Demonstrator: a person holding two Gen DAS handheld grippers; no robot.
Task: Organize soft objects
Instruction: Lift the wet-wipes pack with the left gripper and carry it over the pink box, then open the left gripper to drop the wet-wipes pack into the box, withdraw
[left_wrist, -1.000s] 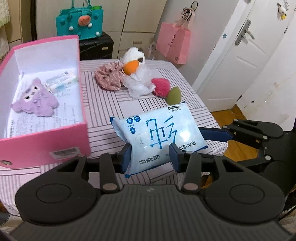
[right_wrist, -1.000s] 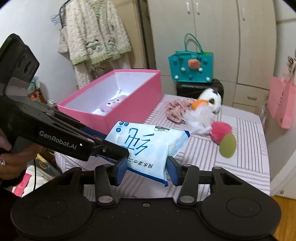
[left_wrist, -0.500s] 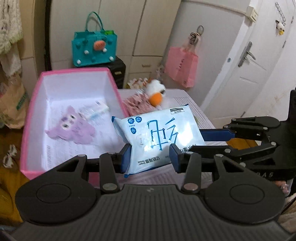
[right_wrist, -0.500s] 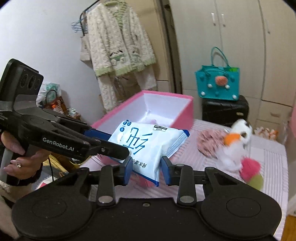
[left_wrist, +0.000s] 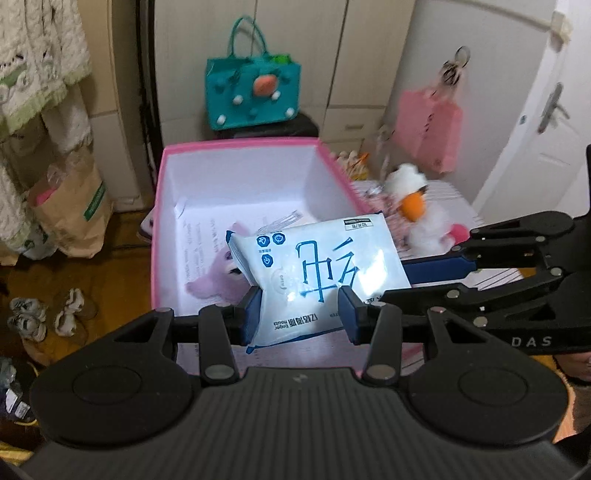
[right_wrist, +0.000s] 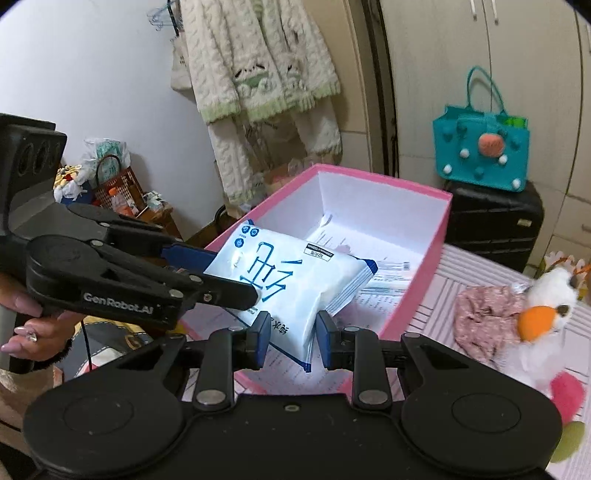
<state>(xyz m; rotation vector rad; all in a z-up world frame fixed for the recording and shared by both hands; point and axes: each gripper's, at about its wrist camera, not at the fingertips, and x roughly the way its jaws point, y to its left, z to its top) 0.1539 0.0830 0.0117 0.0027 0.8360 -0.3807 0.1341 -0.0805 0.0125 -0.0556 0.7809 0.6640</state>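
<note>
Two close wrist views angled downward from opposite sides, both sharing the pink box (left_wrist: 236, 155) (right_wrist: 424, 266).

Dim warm indoor light, glare on wipes pack (left_wrist: 317, 273); fisheye-bent, blurred edges

I see a striped table (right_wrist: 476, 291) carrying the open pink box (right_wrist: 424, 273) at its left edge. A pink floral cloth (right_wrist: 487, 314) lies just beside the box, touching a white plush duck (right_wrist: 543, 325) toward the right edge.

purple plush (left_wrist: 218, 284) half behind wipes pack (left_wrist: 317, 273)
</note>
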